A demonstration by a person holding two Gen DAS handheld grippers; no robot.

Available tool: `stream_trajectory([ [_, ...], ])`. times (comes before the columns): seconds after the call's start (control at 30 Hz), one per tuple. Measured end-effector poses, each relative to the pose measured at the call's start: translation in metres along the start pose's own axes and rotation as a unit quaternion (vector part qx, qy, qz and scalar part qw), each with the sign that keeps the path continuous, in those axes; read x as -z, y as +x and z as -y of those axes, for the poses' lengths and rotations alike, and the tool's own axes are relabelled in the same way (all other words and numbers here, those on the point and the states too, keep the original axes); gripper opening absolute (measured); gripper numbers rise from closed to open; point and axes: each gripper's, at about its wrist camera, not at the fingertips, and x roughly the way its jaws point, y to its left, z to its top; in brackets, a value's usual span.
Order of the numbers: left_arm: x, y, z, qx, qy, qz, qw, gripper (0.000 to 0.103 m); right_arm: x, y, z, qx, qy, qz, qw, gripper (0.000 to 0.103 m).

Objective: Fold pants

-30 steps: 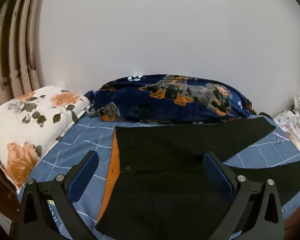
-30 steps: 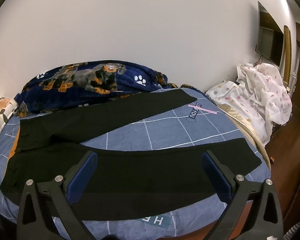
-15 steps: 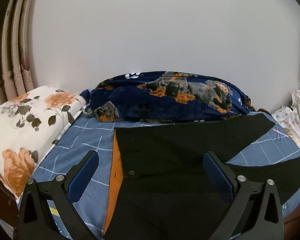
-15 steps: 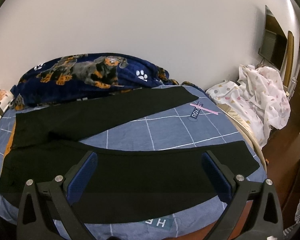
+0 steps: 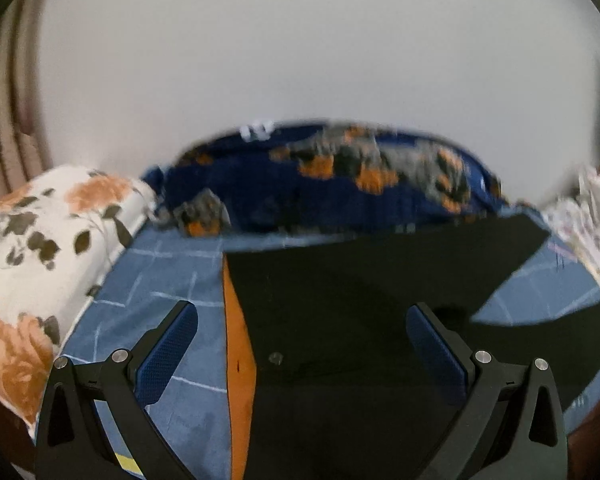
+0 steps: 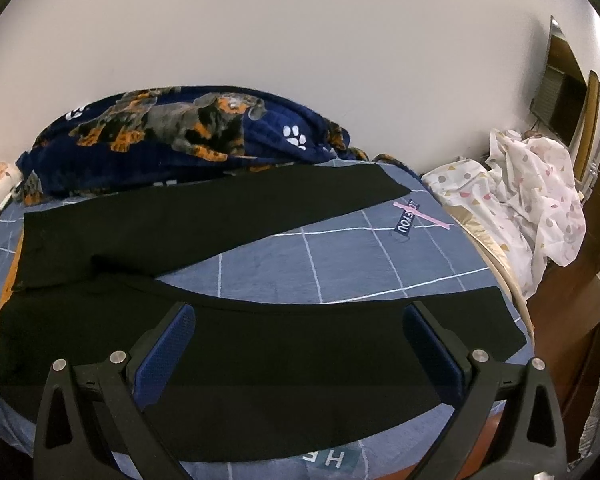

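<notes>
Looking down the left wrist view, blurred: left gripper [image 5: 302,344] has its jaws spread wide, nothing between them, hovering over the waist end of the black pants [image 5: 340,300] laid flat on the blue checked bedsheet [image 5: 140,304]. An orange lining [image 5: 236,344] shows along the waist edge, one button [image 5: 275,357] near it. One floral pillow [image 5: 40,264] sits left, one navy dog-print blanket [image 5: 324,184] bunched at the wall. Right wrist view, sharp: right gripper [image 6: 300,344] is also wide open and empty, above the near pant leg [image 6: 300,344]; the far pant leg [image 6: 220,216] splays away toward the blanket, so two legs form a V with bare sheet between. One pair of pants, two grippers, one white patterned cloth heap [image 6: 520,192] off the bed's right side. Fabric looks thin, soft and light, likely limp and a bit slippery, so it should drape and slide easily. Best holds, by my guess: the waistband corner for the left, the near leg's hem for the right.
</notes>
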Motion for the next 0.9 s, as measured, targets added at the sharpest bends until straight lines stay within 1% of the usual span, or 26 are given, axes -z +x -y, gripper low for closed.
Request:
stream_trajectory([
  [0.1, -0.002, 0.019, -0.011, -0.011, 0.002, -0.015, 0.9998, 0.103, -0.003, 0.004, -0.004, -0.007, -0.004, -0.005, 1.0, 0.103],
  [0.17, -0.002, 0.034, -0.025, 0.004, 0.0, -0.027, 0.9996, 0.103, -0.004, 0.006, -0.006, -0.008, -0.007, -0.005, 1.0, 0.103],
  [0.23, -0.003, 0.048, -0.04, -0.008, 0.002, -0.038, 0.9992, 0.103, -0.005, 0.008, -0.008, -0.01, -0.009, -0.007, 1.0, 0.103],
  [0.33, -0.006, 0.079, -0.068, 0.014, 0.003, -0.061, 0.998, 0.102, -0.004, 0.013, -0.011, -0.013, -0.011, -0.015, 1.0, 0.103],
  [0.37, -0.007, 0.091, -0.079, 0.028, -0.002, -0.071, 0.9971, 0.102, -0.004, 0.015, -0.012, -0.015, -0.012, -0.019, 1.0, 0.103],
  [0.43, -0.009, 0.108, -0.094, 0.042, -0.012, -0.08, 0.9958, 0.102, -0.003, 0.021, -0.015, -0.017, -0.015, -0.025, 0.999, 0.103],
  [0.47, -0.01, 0.121, -0.103, 0.05, -0.022, -0.082, 0.9952, 0.101, -0.003, 0.024, -0.018, -0.017, -0.018, -0.03, 0.999, 0.103],
  [0.5, -0.012, 0.127, -0.107, 0.055, -0.025, -0.083, 0.9947, 0.096, -0.003, 0.028, -0.021, -0.016, -0.021, -0.035, 0.999, 0.103],
  [0.53, -0.015, 0.138, -0.111, 0.061, -0.026, -0.086, 0.9941, 0.093, -0.002, 0.032, -0.024, -0.016, -0.023, -0.039, 0.999, 0.103],
  [0.57, -0.018, 0.149, -0.113, 0.061, -0.023, -0.092, 0.9936, 0.089, -0.001, 0.037, -0.027, -0.018, -0.025, -0.047, 0.998, 0.103],
  [0.6, -0.022, 0.16, -0.114, 0.053, -0.018, -0.097, 0.9937, 0.083, -0.001, 0.041, -0.029, -0.019, -0.026, -0.053, 0.998, 0.103],
  [0.63, -0.026, 0.174, -0.116, 0.05, -0.01, -0.103, 0.9933, 0.081, -0.001, 0.046, -0.032, -0.021, -0.028, -0.059, 0.998, 0.103],
  [0.7, -0.031, 0.194, -0.12, 0.057, -0.003, -0.113, 0.9919, 0.075, 0.001, 0.051, -0.035, -0.021, -0.032, -0.065, 0.997, 0.102],
  [0.77, -0.036, 0.217, -0.126, 0.05, -0.002, -0.123, 0.9912, 0.075, 0.0, 0.056, -0.037, -0.02, -0.034, -0.068, 0.997, 0.102],
  [0.83, -0.041, 0.235, -0.131, 0.06, -0.009, -0.125, 0.9903, 0.075, -0.001, 0.06, -0.039, -0.02, -0.035, -0.07, 0.997, 0.102],
  [0.9, -0.044, 0.25, -0.134, 0.074, -0.015, -0.138, 0.9876, 0.075, -0.002, 0.065, -0.039, -0.017, -0.036, -0.074, 0.996, 0.102],
])
